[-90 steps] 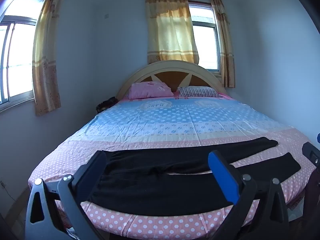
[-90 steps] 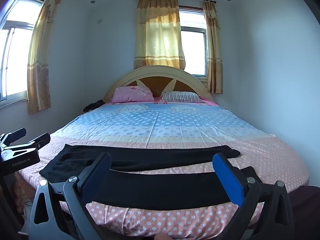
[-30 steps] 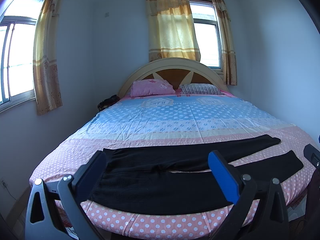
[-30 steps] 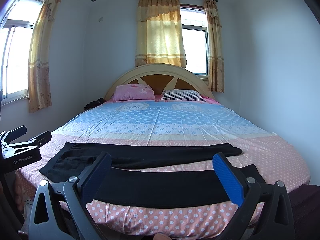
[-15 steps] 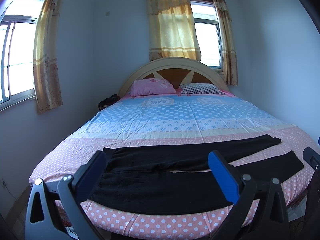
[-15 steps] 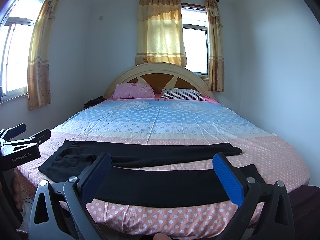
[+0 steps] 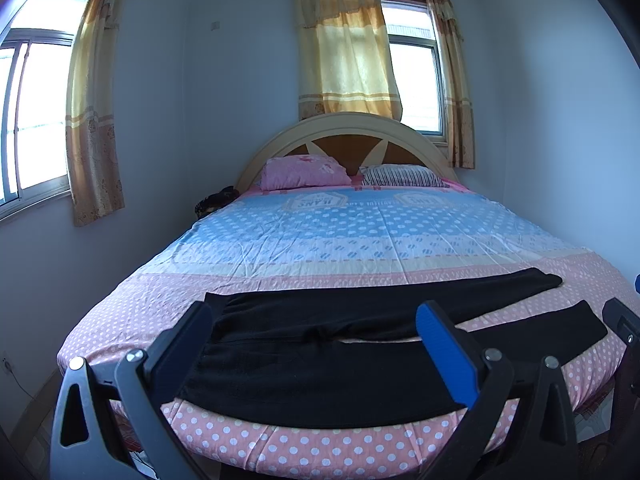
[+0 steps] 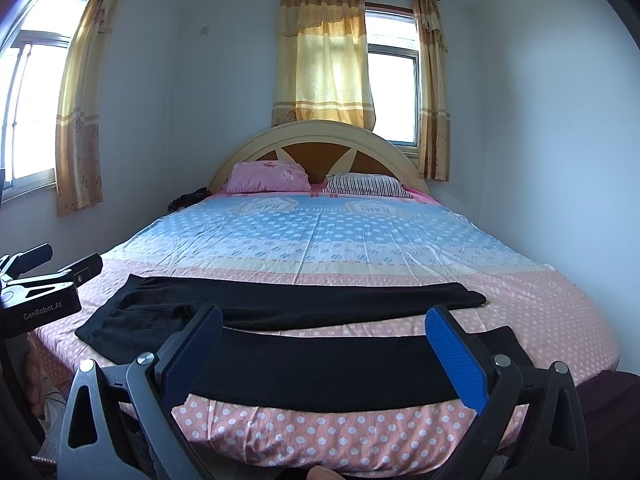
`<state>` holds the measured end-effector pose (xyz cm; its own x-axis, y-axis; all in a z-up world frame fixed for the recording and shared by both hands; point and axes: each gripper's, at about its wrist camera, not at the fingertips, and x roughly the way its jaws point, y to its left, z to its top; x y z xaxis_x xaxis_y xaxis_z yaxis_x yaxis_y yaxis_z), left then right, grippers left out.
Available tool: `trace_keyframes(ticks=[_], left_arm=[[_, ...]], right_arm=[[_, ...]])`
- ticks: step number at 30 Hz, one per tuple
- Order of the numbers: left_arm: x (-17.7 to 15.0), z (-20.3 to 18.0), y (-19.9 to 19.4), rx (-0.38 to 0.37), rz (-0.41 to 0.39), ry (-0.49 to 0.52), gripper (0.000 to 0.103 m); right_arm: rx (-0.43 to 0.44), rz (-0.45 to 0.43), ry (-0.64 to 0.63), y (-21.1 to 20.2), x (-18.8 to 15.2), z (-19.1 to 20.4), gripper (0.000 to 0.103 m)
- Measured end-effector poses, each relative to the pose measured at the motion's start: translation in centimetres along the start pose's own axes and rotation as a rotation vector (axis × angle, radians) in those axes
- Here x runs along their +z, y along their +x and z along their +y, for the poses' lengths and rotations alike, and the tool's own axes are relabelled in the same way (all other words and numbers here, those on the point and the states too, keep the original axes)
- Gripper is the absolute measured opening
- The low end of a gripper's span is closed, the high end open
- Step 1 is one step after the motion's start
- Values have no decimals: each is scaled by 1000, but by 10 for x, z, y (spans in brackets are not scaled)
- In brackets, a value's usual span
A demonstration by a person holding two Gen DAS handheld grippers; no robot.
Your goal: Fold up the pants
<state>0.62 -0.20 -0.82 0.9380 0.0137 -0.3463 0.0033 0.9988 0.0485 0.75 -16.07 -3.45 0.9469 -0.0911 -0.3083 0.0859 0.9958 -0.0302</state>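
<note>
Black pants (image 7: 320, 364) lie flat across the foot of the bed (image 7: 360, 240), waist at the left, the two legs spread apart toward the right. In the right wrist view the same pants (image 8: 320, 364) show the near leg along the bed's front edge and the far leg behind it. My left gripper (image 7: 316, 320) hangs open in front of the waist end, off the cloth. My right gripper (image 8: 324, 324) is open too, held before the near leg with nothing between its fingers. The left gripper's body (image 8: 36, 288) shows at that view's left edge.
A pink pillow (image 7: 304, 172) and a striped pillow (image 7: 404, 176) rest against the rounded headboard (image 7: 344, 132). A dark bundle (image 7: 214, 200) sits at the bed's far left corner. Curtained windows (image 7: 416, 80) stand behind and to the left. Walls close in on both sides.
Both views have drifted slightly; the bed and pants sit a touch lower in the frames. The pants lie unchanged and both grippers stay open.
</note>
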Motion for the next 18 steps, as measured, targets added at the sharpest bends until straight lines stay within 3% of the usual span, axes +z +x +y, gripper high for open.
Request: trace_keyframes(ticks=[2, 7, 10, 14, 18], left_arm=[[0, 0, 1, -2, 4, -1, 103], [-2, 1, 5, -4, 14, -5, 103], [-4, 2, 13, -8, 34, -4, 103], [-10, 13, 41, -55, 124, -30, 103], [-13, 39, 81, 5, 171, -37, 103]], right_arm=[[10, 3, 7, 2, -1, -1, 102], [135, 47, 39, 13, -5, -7, 102], [150, 109, 46, 29, -11, -10, 102], [134, 195, 66, 54, -20, -18, 102], [97, 317, 86, 88, -39, -33, 102]])
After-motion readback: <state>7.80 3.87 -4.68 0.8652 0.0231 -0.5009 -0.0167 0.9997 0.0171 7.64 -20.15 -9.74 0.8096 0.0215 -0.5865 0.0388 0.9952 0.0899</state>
